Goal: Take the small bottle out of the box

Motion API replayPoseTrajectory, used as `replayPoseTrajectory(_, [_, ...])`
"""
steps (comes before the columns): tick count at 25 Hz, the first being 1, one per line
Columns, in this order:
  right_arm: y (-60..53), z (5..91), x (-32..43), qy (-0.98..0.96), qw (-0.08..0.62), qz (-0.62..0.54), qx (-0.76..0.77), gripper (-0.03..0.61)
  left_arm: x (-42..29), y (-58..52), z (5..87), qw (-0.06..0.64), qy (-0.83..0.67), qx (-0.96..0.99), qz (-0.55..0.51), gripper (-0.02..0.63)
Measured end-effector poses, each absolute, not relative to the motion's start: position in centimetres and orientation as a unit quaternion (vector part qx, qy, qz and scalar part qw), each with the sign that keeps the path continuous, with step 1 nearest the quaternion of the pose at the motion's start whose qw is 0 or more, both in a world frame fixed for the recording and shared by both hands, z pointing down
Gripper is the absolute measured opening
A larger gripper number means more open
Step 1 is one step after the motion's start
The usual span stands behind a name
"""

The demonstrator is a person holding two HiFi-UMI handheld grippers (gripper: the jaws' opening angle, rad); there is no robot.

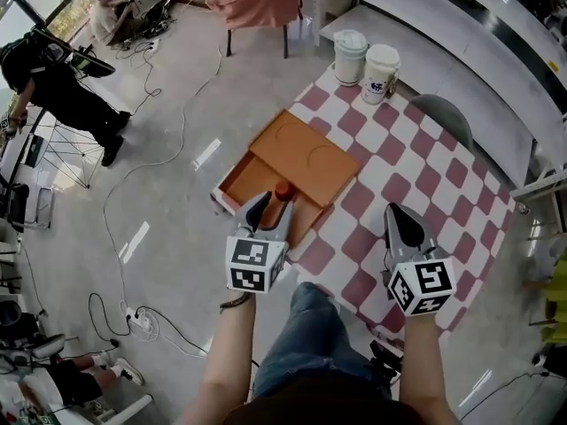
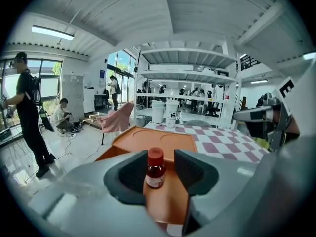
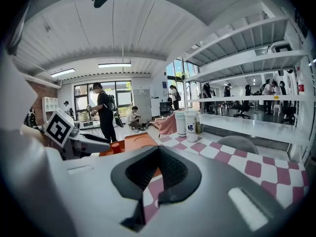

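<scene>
While the small bottle [image 2: 155, 169] stands upright, long axis vertical, red cap up, inside the orange box [image 1: 310, 162] on the checkered table [image 1: 425, 180], left claw [image 1: 275, 204] spread wide around it without touching, right claw [image 1: 403, 224] pressed closed

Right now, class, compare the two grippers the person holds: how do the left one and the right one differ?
The left gripper's jaws stand apart with the small bottle upright between them; the right gripper's jaws are together with nothing in them. The left gripper is at the orange box; the right gripper hangs over the checked tablecloth. Both carry a marker cube.
</scene>
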State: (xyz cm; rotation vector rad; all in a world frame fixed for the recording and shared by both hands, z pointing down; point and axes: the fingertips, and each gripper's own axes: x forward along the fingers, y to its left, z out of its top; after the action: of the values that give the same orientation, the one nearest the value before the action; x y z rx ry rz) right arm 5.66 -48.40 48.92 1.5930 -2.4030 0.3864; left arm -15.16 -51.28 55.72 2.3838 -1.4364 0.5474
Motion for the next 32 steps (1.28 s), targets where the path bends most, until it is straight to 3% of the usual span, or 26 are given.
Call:
replayPoseTrajectory(10, [-50.4, 50.8, 7.3, -0.804, 0.130, 0.152, 0.560, 0.000, -14.6, -53.7, 58.4, 0.176, -0.492, 0.824, 0.221, 0.160])
replayPoseTrajectory(20, [-51.1, 51.5, 6.9, -0.806, 0.134, 0.158, 0.555, 0.000, -14.6, -54.3, 58.9, 0.155, -0.491, 0.827, 0.224, 0.144])
replayPoseTrajectory(32, [-50.2, 47.7, 6.8, -0.812, 0.107, 0.137, 0.557, 0.000, -15.5, -54.0, 54.6, 0.140, -0.509, 0.826, 0.198, 0.144])
